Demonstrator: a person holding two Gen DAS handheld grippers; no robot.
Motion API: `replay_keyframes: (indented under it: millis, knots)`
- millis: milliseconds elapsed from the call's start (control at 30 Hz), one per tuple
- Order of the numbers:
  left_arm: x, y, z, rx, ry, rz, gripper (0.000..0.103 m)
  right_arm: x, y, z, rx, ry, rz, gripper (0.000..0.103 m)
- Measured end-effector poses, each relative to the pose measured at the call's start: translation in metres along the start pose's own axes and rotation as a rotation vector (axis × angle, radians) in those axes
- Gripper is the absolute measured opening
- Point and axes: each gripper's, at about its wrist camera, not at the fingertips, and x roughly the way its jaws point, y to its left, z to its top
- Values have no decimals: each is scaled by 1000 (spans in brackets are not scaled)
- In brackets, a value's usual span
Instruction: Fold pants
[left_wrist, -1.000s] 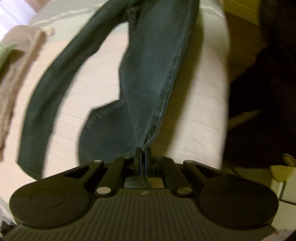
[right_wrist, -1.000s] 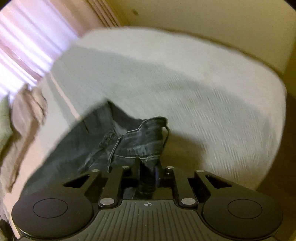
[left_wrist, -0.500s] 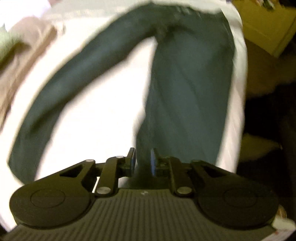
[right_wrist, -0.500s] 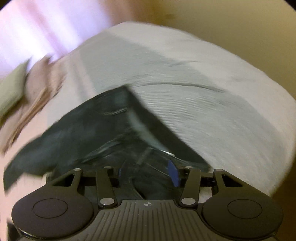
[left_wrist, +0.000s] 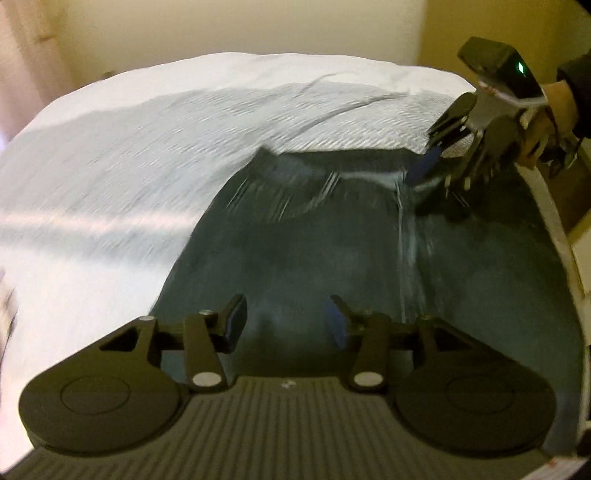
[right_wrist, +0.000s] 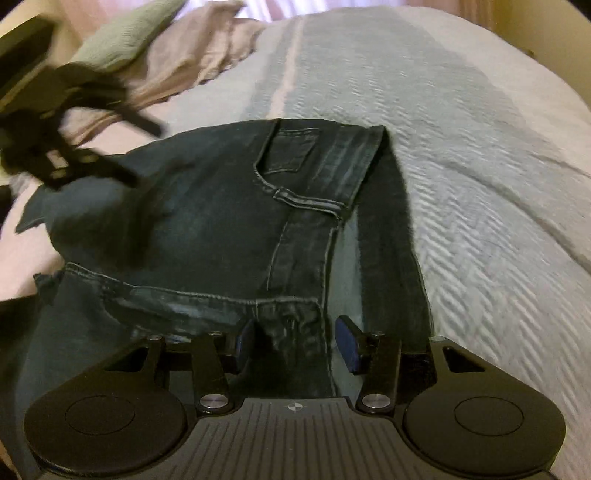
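- dark blue-grey jeans (right_wrist: 207, 221) lying on the bed, filling the lower left and middle of the right wrist frame
- waistband (right_wrist: 199, 295) runs across the lower middle, a back pocket (right_wrist: 291, 151) sits above centre
- fabric looks doubled over, mostly flat
- left wrist view shows them (left_wrist: 332, 251) blurry, centre to lower right

The left gripper (left_wrist: 284, 319) is pointing steeply down and its jaws are opening, with nothing pinched between them. The right gripper (right_wrist: 299, 341) is also tilting down, its blue pads (right_wrist: 349, 341) standing apart.
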Motion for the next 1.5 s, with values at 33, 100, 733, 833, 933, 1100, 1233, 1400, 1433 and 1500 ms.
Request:
replay_keyframes:
  millis: [33, 100, 733, 833, 933, 1100, 1233, 1400, 1433, 1500]
  knots:
    - [16, 2, 10, 22, 5, -14, 51, 4, -4, 0, -1, -3, 20, 46]
    - [38, 2, 20, 40, 21, -32, 52, 6, -13, 0, 38, -10, 86, 45]
    - [43, -10, 45, -117, -22, -24, 58, -39, -57, 40, 85, 15, -70, 10]
    - [63, -7, 48, -118, 4, -26, 58, -29, -53, 33, 125, 20, -74, 23]
    - [75, 3, 50, -130, 17, -2, 58, -53, -61, 20, 228, -19, -91, 47]
    - [84, 36, 66, -145, 8, 16, 58, -121, -63, -33, 408, -51, -202, 50]
    - [111, 63, 91, -138, 18, -14, 58, -166, -49, -93, 639, -111, -286, 57]
    - [154, 83, 117, -128, 64, -112, 58, -169, -27, -146, 882, -157, -245, 58]
    - [164, 86, 119, -137, 80, -144, 57, -163, -24, -151, 902, -179, -224, 58]
    - [179, 91, 120, -152, 118, -203, 53, -153, -25, -158, 952, -240, -191, 57]
